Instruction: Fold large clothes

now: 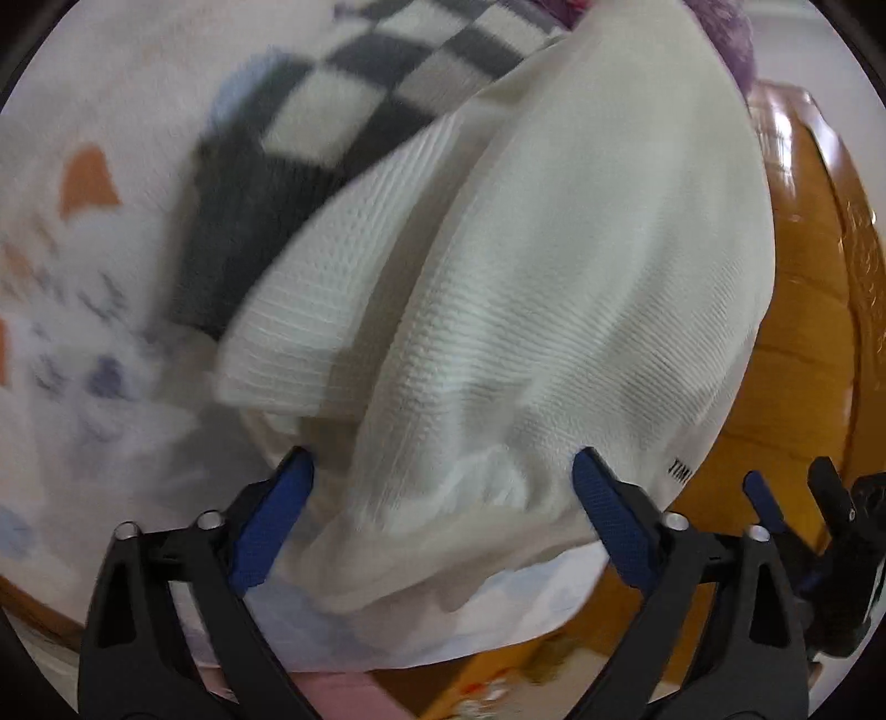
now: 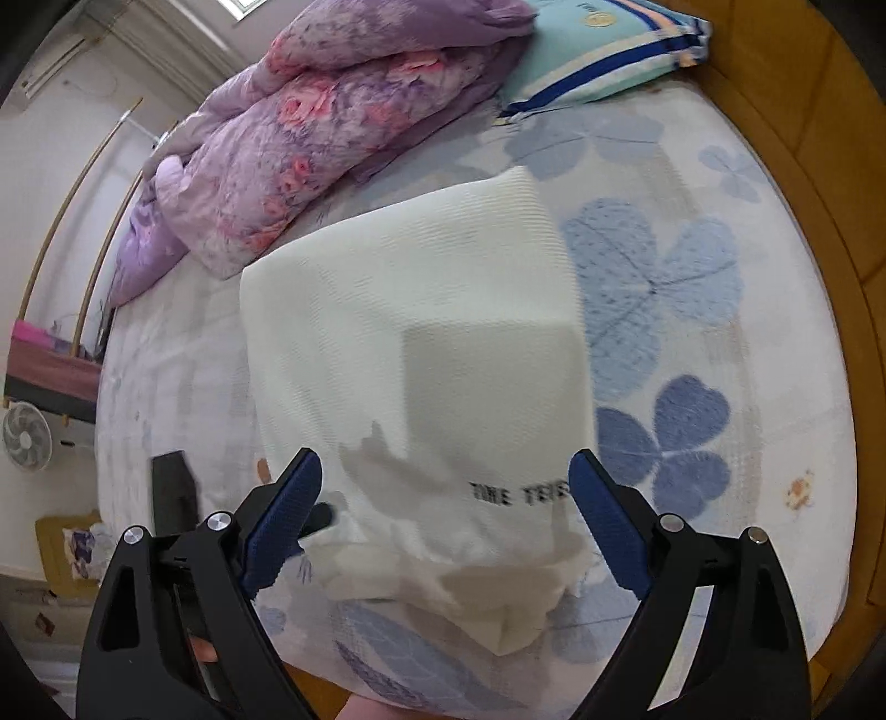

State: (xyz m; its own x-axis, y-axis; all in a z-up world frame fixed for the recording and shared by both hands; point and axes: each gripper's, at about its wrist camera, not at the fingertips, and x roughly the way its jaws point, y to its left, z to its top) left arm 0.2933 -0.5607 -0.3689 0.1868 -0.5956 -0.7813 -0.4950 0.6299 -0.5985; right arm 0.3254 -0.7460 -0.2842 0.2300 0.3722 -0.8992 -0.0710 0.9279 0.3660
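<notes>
The bed, under a white sheet with blue clover prints, carries a folded white garment near its front edge, a purple floral quilt along the left edge, and a turquoise pillow at the far edge.

I'm looking down my left gripper at the white ribbed garment, bunched between the blue pads — the jaws stand apart and whether they touch the cloth I can't tell. A checkered black-and-white cloth lies beyond it on the printed bedsheet, which is blurred. The orange wooden bed frame runs along the right edge — my right gripper pokes in there.
</notes>
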